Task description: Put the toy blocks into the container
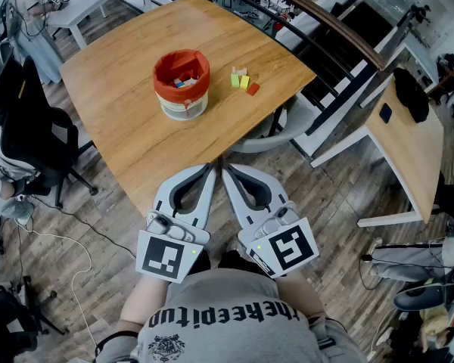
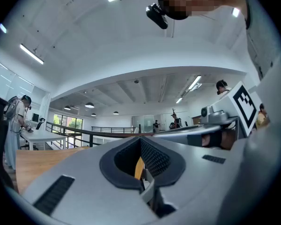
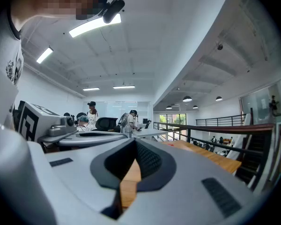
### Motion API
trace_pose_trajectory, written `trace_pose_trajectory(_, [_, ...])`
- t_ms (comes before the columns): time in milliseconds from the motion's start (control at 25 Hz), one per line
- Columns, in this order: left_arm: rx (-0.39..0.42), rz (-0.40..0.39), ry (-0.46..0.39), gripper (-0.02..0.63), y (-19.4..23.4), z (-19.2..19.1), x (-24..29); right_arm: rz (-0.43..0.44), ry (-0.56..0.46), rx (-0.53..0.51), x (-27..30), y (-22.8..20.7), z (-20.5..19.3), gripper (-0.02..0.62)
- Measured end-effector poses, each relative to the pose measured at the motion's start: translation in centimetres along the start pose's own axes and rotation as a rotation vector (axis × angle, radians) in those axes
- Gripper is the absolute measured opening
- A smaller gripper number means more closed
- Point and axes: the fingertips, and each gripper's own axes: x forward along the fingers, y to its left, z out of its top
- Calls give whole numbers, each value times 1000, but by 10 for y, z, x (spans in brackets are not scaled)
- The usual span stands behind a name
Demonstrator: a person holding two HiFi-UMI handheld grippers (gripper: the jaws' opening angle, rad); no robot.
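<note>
Grey plastic fills the near edge of the scene. The person holds the left tool and the right tool side by side, both pointing level toward the near corner of the tabletop. The jaws of each tool are pressed together with nothing between them, and through the hollow behind the tips only wood grain shows. The two tips almost meet one another. Each tool carries its marker cube at the end nearest the person's body, the left cube and the right cube.

Beyond the tips the wooden tabletop stands on a plank floor. Around its middle sits the container, a pale tub with a red liner folded over its rim, upright. A few coloured pieces lie inside it.

Just right of the container, but not touching it, three loose toy blocks sit in a tight cluster — a yellow-green block, a yellow block against it, and a red block at the near right. All three are well apart from the tools.

A black office chair stands left of the tabletop. A second desk sits off to the right, and a dark railing runs behind — the farthest thing.
</note>
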Motion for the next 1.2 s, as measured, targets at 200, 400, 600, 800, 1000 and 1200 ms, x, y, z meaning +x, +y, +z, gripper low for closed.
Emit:
trace_pose_trajectory(200, [2,-2,-1,12,2,0,1,-8,0,4,1,-1,0,11])
trace_pose_trajectory(400, [-1,-11,5,12,7,-1,2,-17,8,1,6,-1,-2,11])
trace_pose_trajectory(600, [0,-29,0,12,11,-1,2,-33,9,2,11,1,-2,11])
trace_pose_trajectory(800, [3,-59,1,12,18,-4,1,-53,23,6,18,4,-8,11])
trace_pose_trajectory(1000, [11,-130,14,12,24,-12,0,-85,14,55,23,4,-13,11])
trace_pose_trajectory(1200, [-7,-192,9,12,26,-16,2,-116,26,57,22,1,-17,12])
